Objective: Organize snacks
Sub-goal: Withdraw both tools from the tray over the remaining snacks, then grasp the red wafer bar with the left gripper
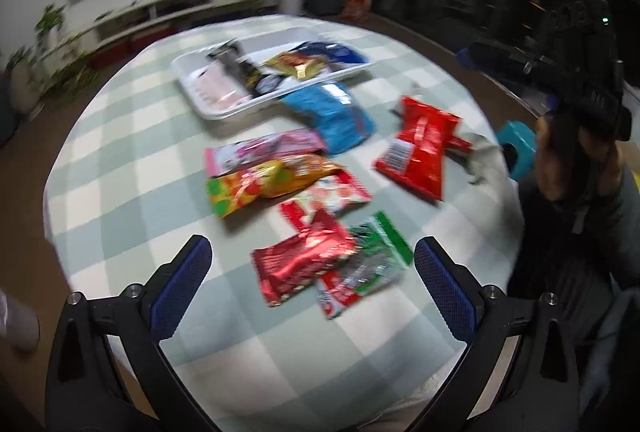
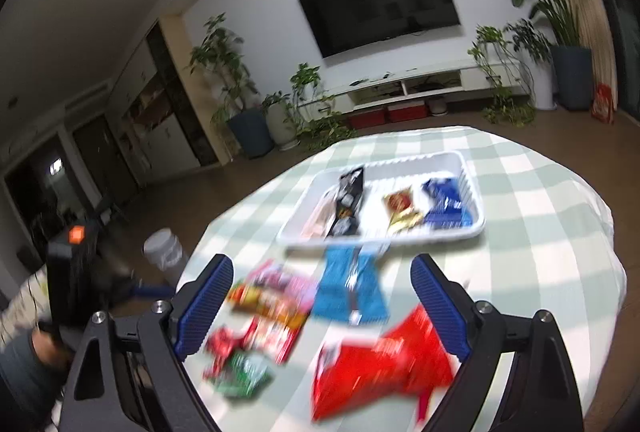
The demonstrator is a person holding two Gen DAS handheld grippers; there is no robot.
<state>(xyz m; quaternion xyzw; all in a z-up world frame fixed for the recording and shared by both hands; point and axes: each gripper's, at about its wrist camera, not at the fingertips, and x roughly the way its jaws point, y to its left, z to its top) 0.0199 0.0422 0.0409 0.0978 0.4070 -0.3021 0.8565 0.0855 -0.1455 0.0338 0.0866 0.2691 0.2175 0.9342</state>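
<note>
A white tray (image 1: 208,109) sits at the far side of the round table and holds several snack packs. Loose packs lie in front of it: a blue pack (image 1: 336,113), a pink pack (image 1: 266,147), a yellow-orange pack (image 1: 264,183), a big red bag (image 1: 420,145) and a shiny red pack (image 1: 304,258) next to a green-and-red one (image 1: 368,264). My left gripper (image 1: 312,292) hovers open above the shiny red pack, holding nothing. In the right wrist view the tray (image 2: 472,171), blue pack (image 2: 348,284) and red bag (image 2: 380,364) show, and my right gripper (image 2: 322,306) is open and empty above them.
The table has a green-and-white checked cloth (image 1: 132,167) that drops off at its round edge. A person's hand holding the other gripper (image 1: 576,79) is at the right of the left wrist view. A clear jar (image 2: 164,252) stands past the table's left edge.
</note>
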